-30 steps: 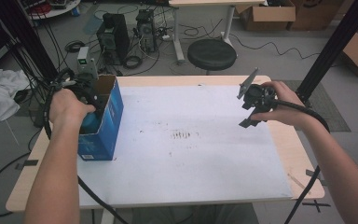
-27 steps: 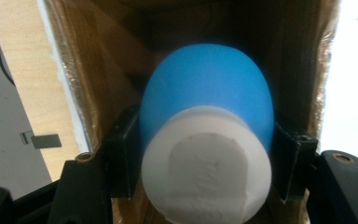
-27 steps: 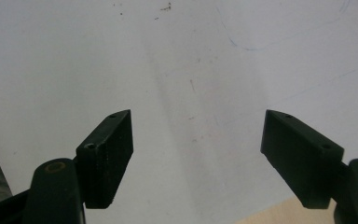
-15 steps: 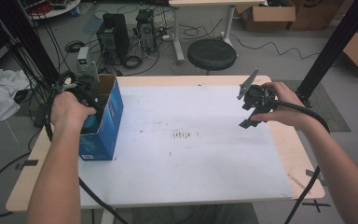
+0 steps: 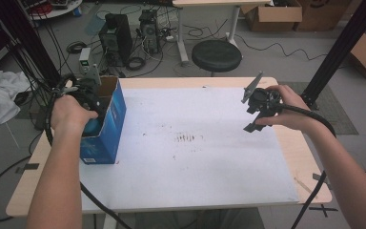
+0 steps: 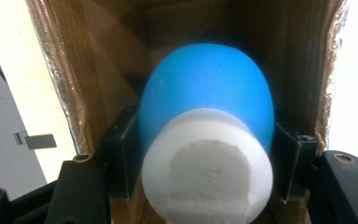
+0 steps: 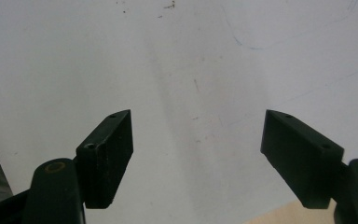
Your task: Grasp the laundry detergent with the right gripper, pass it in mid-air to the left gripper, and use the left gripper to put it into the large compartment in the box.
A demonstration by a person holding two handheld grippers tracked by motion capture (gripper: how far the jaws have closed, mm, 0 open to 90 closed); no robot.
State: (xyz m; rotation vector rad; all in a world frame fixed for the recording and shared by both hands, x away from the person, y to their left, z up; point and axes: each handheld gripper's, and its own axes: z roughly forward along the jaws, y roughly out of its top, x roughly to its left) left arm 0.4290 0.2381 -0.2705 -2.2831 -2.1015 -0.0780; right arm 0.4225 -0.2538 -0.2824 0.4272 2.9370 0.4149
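Inside the blue carton, the left gripper's fingers pinch a blue bulb by its soft, squashy belly above the stiffer white neck, likely light; right gripper's fingers spread, empty.

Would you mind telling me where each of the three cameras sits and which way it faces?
High view: above the person's side, looking forward and down on the table; both forearms, left gripper in the box, right gripper.
Left gripper view: on the left gripper, looking into the box; its jaws clamp a blue bulb.
Right gripper view: on the right gripper, looking down at the table; jaws open.
Shared: the box shows in the high and left gripper views, the table in the high and right gripper views.
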